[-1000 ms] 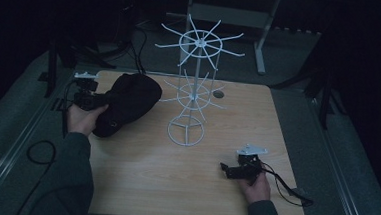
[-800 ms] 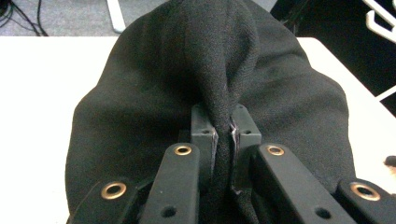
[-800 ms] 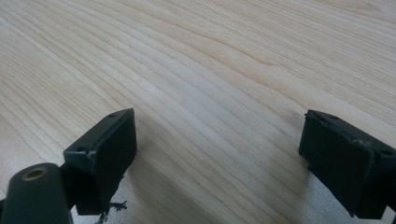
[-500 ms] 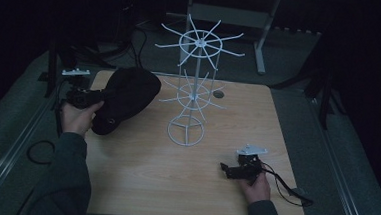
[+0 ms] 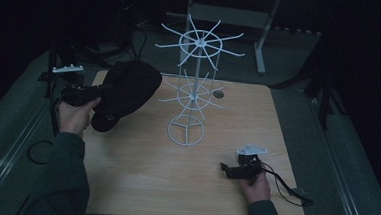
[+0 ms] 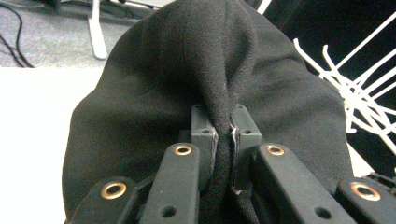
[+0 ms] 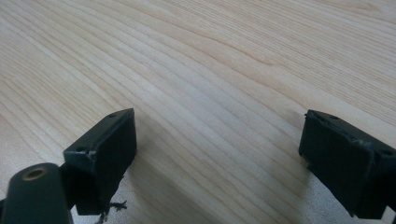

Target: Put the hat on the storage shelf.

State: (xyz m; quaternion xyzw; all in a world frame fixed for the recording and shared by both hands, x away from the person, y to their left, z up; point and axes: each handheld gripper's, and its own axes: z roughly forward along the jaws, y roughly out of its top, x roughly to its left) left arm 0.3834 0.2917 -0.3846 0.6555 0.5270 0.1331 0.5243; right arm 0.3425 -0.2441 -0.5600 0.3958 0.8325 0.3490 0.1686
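black cloth hat (image 5: 126, 93) | bunched fold pinched | lifted, table's left edge

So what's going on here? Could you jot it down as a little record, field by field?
Surface: wooden table
Held item: black hat, lifted off the table at the left
Left gripper: shut on a fold of the hat
Right gripper: open, nothing between the jaws, low over the table at the near right
Stand: white wire rack with spokes, upright mid-table, nothing hanging on it
Hat and rack: close, but touching cannot be told
Likely next: hat goes toward the rack, a guess
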